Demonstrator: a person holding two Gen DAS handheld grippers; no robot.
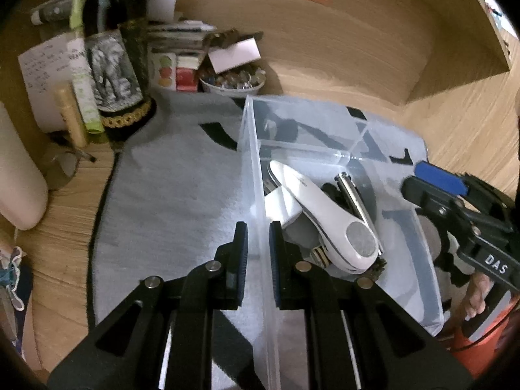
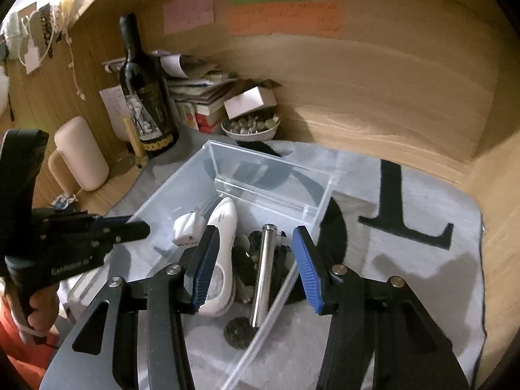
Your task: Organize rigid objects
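Nearest the left wrist camera, the left gripper [image 1: 258, 243] is straddling the near side wall of the clear plastic storage bin [image 1: 250, 136], its two fingers standing narrowly apart with the wall between them, one outside and one inside; whether the pads are actually pinching the wall cannot be told, but it looks like a steadying hold. In the right wrist view, the right gripper [image 2: 256, 261] is hovering wide open above the bin's front compartment, holding nothing. Directly beneath it are lying the task's things: a white oblong plastic handheld device [image 2: 221, 243], a shiny metal cylinder [image 2: 264, 269] beside it, a small white plug-like adapter [image 2: 188, 229] towards the left wall, and some dark items underneath that are too jumbled to name. Beyond a clear divider, the bin's rear compartment [image 2: 276, 178] is sitting empty. The bin is resting on a grey cloth mat [image 2: 406, 253] spread over the wooden worktop [image 1: 357, 48]; a dark wine bottle [image 2: 143, 97] and a white bowl of small round pieces [image 2: 250, 126] are standing farther back. The step in hand appears to be sorting within the bin; the next move probably calls for lowering the open gripper squarely over one item, likely the cylinder, and closing without snagging its neighbours.
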